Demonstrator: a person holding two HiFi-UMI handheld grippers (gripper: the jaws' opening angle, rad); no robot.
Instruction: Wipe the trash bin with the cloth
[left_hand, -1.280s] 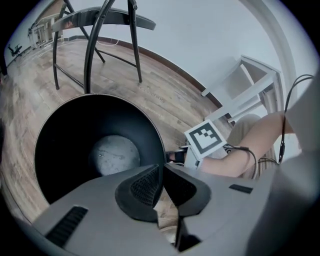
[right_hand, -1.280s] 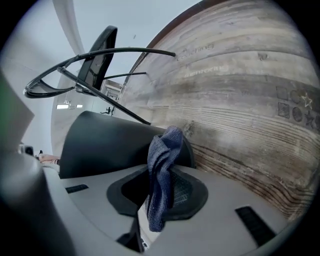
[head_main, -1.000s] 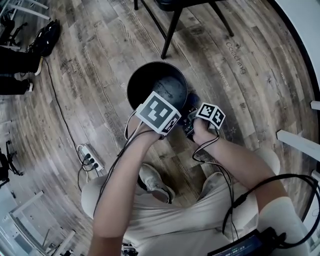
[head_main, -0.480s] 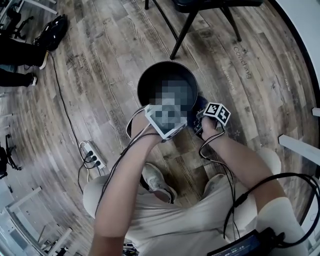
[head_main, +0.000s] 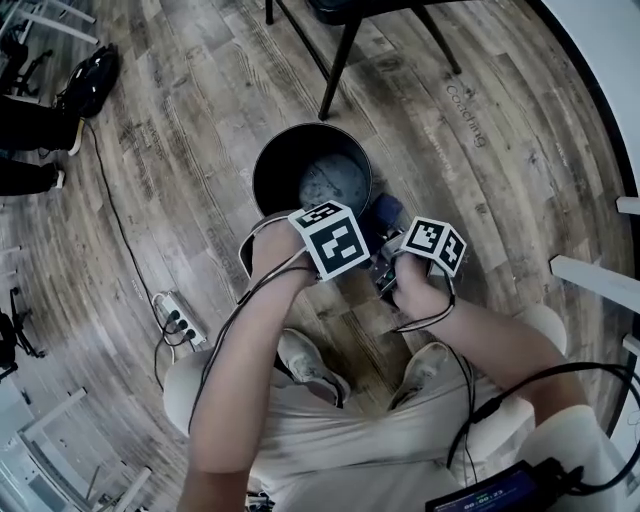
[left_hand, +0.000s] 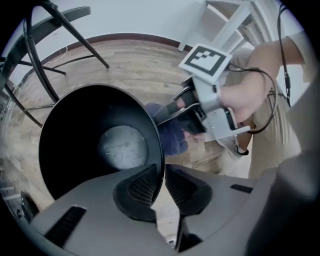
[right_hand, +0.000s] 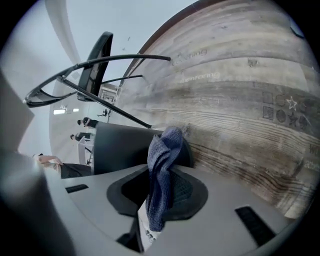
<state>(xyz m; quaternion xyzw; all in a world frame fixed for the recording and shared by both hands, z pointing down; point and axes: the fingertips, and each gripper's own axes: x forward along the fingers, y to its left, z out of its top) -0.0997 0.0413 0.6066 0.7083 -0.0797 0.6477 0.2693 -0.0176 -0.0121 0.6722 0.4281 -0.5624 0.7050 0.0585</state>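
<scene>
The black round trash bin (head_main: 262, 170) stands on the wood floor, its grey bottom showing. My left gripper (head_main: 325, 235) points down at its near rim. In the left gripper view the thin rim (left_hand: 161, 150) runs between the jaws of the left gripper (left_hand: 161, 185). They have just been opening, and the right pad stands clear of the rim. My right gripper (head_main: 392, 245) is shut on a dark blue cloth (head_main: 388, 208) just right of the bin. The cloth (right_hand: 162, 155) hangs bunched between the pads beside the bin's outer wall (right_hand: 120, 145).
Black chair legs (head_main: 340, 60) stand just beyond the bin. A white power strip (head_main: 178, 315) with a cable lies on the floor to the left. A black bag (head_main: 90, 75) sits far left, white furniture (head_main: 595, 280) at the right. The person's shoe (head_main: 310, 365) is below the grippers.
The left gripper has rolled at the bin's near rim, turning its marker cube. The right gripper has lifted a little beside the bin with the cloth in it.
</scene>
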